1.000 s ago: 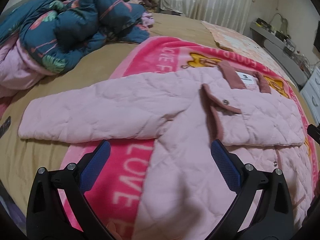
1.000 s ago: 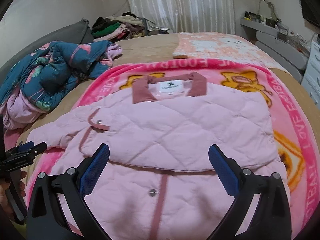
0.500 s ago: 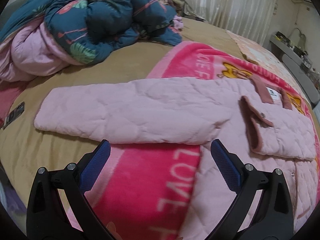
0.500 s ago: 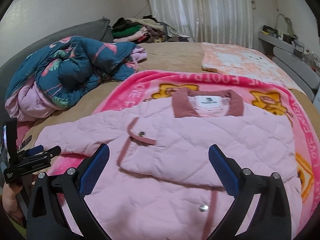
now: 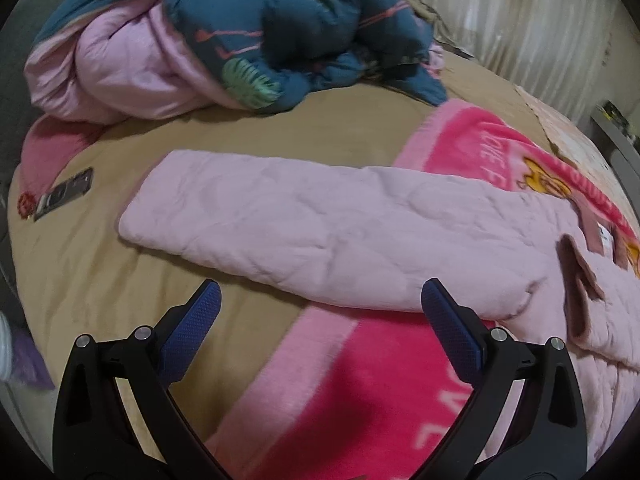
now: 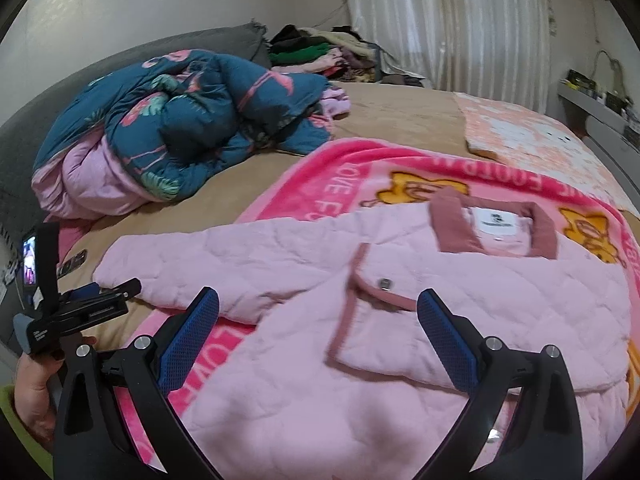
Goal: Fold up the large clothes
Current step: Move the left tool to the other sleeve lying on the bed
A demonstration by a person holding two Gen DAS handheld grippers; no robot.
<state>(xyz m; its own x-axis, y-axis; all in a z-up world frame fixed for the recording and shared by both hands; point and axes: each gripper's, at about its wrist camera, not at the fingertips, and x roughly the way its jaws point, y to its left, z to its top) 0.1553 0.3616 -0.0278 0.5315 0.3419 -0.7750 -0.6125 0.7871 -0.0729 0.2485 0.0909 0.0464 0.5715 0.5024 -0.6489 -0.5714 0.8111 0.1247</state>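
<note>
A pale pink quilted jacket (image 6: 460, 312) with a dusty-rose collar lies on a bright pink blanket (image 6: 320, 184). Its right side is folded over the front. Its left sleeve (image 5: 304, 232) stretches flat out onto the tan bedsheet. My left gripper (image 5: 320, 332) is open and empty, hovering just in front of the sleeve's near edge. It also shows at the left of the right wrist view (image 6: 96, 300). My right gripper (image 6: 318, 336) is open and empty above the jacket's front, near the folded flap with a snap button (image 6: 385, 282).
A bundled teal flamingo-print duvet (image 5: 280, 28) lies at the far left of the bed. A dark phone-like object (image 5: 64, 194) lies on the tan sheet (image 5: 100, 280) left of the sleeve. A pile of clothes (image 6: 320, 50) and a peach blanket (image 6: 520, 136) are at the back.
Both grippers have swung left. The left one now faces the outstretched sleeve and its cuff; the right one has shifted from the jacket's middle toward its left front. Both stay open.
</note>
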